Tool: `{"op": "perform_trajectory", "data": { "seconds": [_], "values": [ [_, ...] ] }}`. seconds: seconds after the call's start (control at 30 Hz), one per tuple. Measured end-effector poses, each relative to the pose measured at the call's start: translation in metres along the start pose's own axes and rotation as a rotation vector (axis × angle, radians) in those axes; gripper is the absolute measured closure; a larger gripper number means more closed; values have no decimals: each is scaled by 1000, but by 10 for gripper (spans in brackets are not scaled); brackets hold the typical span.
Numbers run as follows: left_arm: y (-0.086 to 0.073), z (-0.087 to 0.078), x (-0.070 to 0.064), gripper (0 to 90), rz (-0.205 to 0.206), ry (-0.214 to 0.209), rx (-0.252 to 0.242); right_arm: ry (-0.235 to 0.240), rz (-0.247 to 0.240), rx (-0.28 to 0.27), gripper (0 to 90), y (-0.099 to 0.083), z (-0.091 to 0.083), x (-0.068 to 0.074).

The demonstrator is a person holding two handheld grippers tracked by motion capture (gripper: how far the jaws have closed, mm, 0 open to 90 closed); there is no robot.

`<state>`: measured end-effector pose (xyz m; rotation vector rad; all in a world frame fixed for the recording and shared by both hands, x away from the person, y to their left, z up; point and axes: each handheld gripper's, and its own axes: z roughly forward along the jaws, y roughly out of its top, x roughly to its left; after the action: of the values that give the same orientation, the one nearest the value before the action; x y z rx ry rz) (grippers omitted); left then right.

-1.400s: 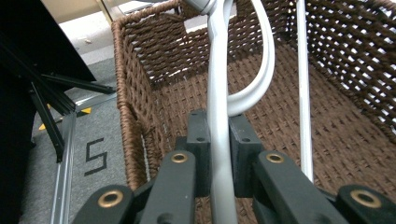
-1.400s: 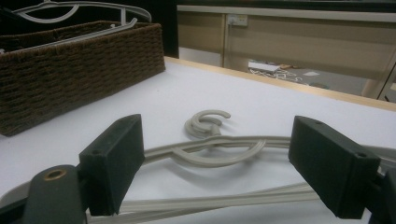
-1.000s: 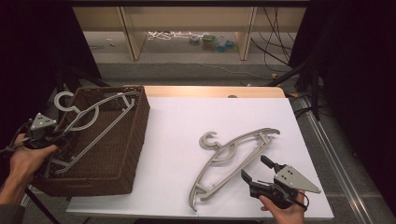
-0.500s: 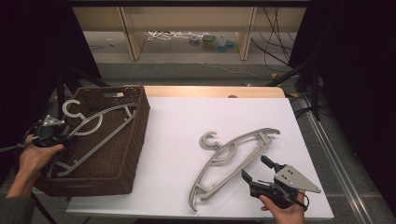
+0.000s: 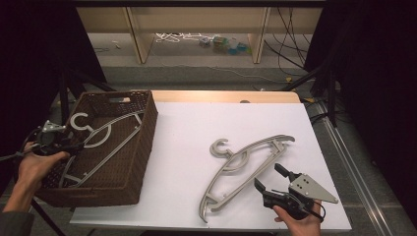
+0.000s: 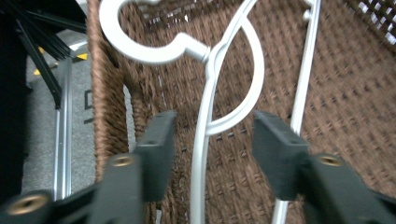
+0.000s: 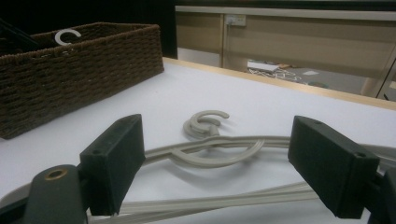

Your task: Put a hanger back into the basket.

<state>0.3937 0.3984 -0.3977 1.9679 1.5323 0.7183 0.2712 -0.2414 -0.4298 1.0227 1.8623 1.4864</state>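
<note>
Wicker, dark brown, makes up the basket at the left of the white table in the high view, and a pale grey hanger lies inside it, its hook near the far left corner. The left gripper sits at the basket's left rim, held in the person's left hand, its tip over the hanger's arm; how far its jaws stand apart cannot be told from this view. On the bare table, right of the basket, two more grey hangers lie stacked one on the other, hooks pointing away from the person. The right gripper rests near the table's front edge just beside the stack's lower bar, jaws spread wide, clamped on nothing.

From the left gripper view, the two black jaws stand clearly apart, with the hanger's thin arm running up between them. Neither pad presses on it; a gap shows on both sides. The hook curves above, against the woven basket wall.

From the right gripper view, the jaws are spread wide and low over the table, and the stacked hangers lie between and beyond them, untouched by either pad. The basket stands well apart at the upper left, with a hook peeking above its rim.
</note>
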Motion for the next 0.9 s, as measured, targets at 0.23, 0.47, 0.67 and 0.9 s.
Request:
{"op": "perform_trajectory", "data": {
  "seconds": [0.23, 0.47, 0.67, 0.9],
  "values": [
    [16, -27, -35, 267, -84, -82, -156, -1, -1, -5, 193, 0, -1, -1],
    [22, -43, -72, 192, -81, -154, -239, -12, -5, -3, 193, 1, -3, -1],
    [23, -52, -111, 170, -121, -250, -333, -13, -2, -16, 193, 2, -3, 0],
    [24, -60, -147, 162, -105, -322, -406, -6, -2, -20, 193, 2, -3, 0]
  ]
}}
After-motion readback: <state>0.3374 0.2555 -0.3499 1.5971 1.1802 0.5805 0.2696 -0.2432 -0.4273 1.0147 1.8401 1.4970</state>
